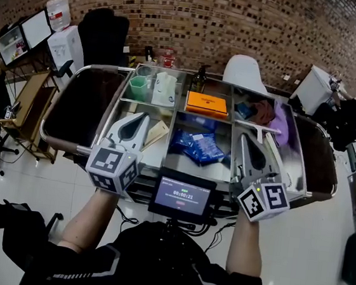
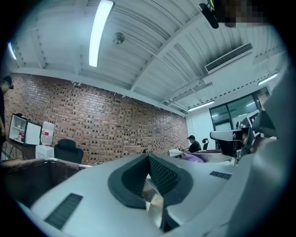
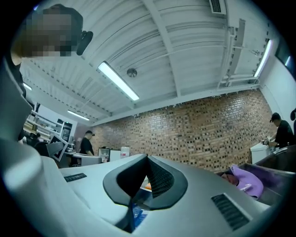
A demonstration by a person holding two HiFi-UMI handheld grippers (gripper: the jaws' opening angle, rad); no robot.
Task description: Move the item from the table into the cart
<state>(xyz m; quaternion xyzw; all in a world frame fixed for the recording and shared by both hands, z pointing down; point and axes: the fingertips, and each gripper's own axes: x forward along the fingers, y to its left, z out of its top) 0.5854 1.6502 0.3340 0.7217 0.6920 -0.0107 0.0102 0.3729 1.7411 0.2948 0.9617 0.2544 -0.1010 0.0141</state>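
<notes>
The metal cart (image 1: 176, 110) stands below me, split into several compartments. In them lie a green cup (image 1: 138, 87), an orange box (image 1: 206, 103), blue packets (image 1: 198, 146) and a purple cloth (image 1: 281, 126). My left gripper (image 1: 137, 119) hovers over the cart's near left compartment, and its jaws meet at the tip (image 2: 149, 156) with nothing between them. Over the near right compartment my right gripper (image 1: 250, 140) is shut (image 3: 147, 157) and empty too. Below its jaws I glimpse a blue packet (image 3: 137, 214), and the purple cloth (image 3: 245, 180) lies to its right. No table shows in any view.
Dark bags (image 1: 83, 105) hang at both ends of the cart. A small screen (image 1: 182, 196) sits at my chest by the cart's near rail. A brick wall (image 1: 242, 24) runs behind, with a black chair (image 1: 104, 34), a white chair (image 1: 246, 71) and a seated person (image 1: 350, 113).
</notes>
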